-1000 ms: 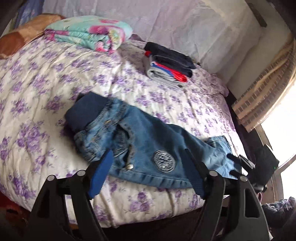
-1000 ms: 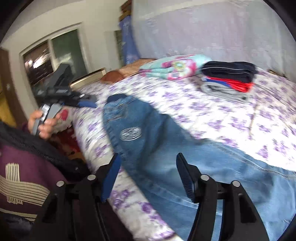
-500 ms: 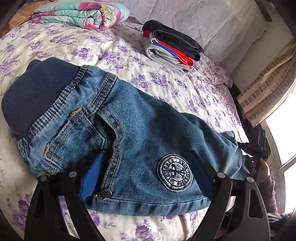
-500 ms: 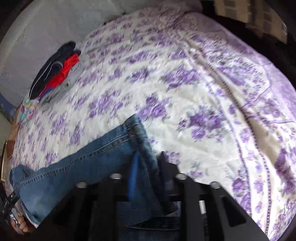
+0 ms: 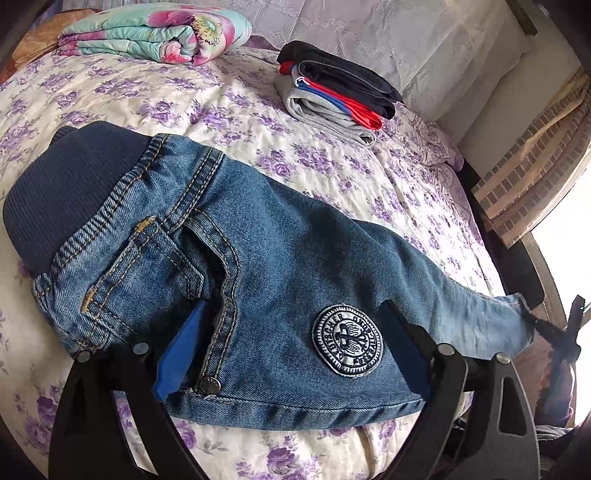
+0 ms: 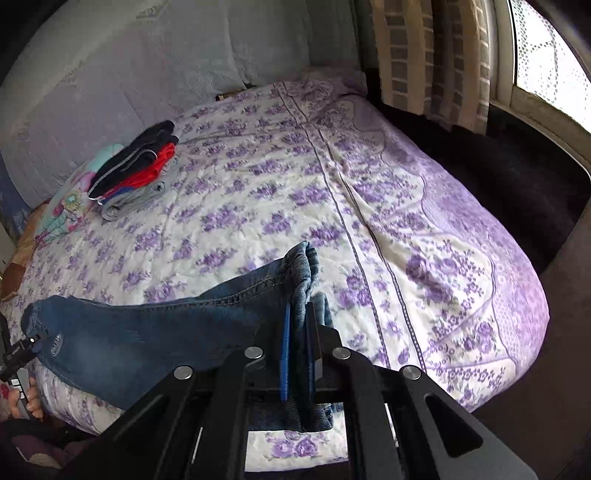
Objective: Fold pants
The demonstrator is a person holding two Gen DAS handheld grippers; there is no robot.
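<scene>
Small blue denim pants (image 5: pixel 280 266) with a dark ribbed waistband and a round patch lie across the flowered bed, waist to the left, legs stretched to the right. My left gripper (image 5: pixel 291 339) is open, its blue pads straddling the hip area near the front edge of the pants. My right gripper (image 6: pixel 298 332) is shut on the leg cuffs (image 6: pixel 303 269) and holds them lifted a little above the bedspread; the pants (image 6: pixel 147 328) run left from it. The right gripper shows small at the cuff end in the left wrist view (image 5: pixel 569 332).
A purple-flowered bedspread (image 5: pixel 332 162) covers the bed (image 6: pixel 424 240). A stack of folded clothes (image 5: pixel 332 96) and a rolled floral blanket (image 5: pixel 159 33) sit at the back. A curtain and window (image 6: pixel 480 55) are at right, with a dark gap beside the bed.
My right gripper has closed on the leg cuffs and raised them, pulling the legs straight. My left gripper has come in close over the hip of the pants, still open.
</scene>
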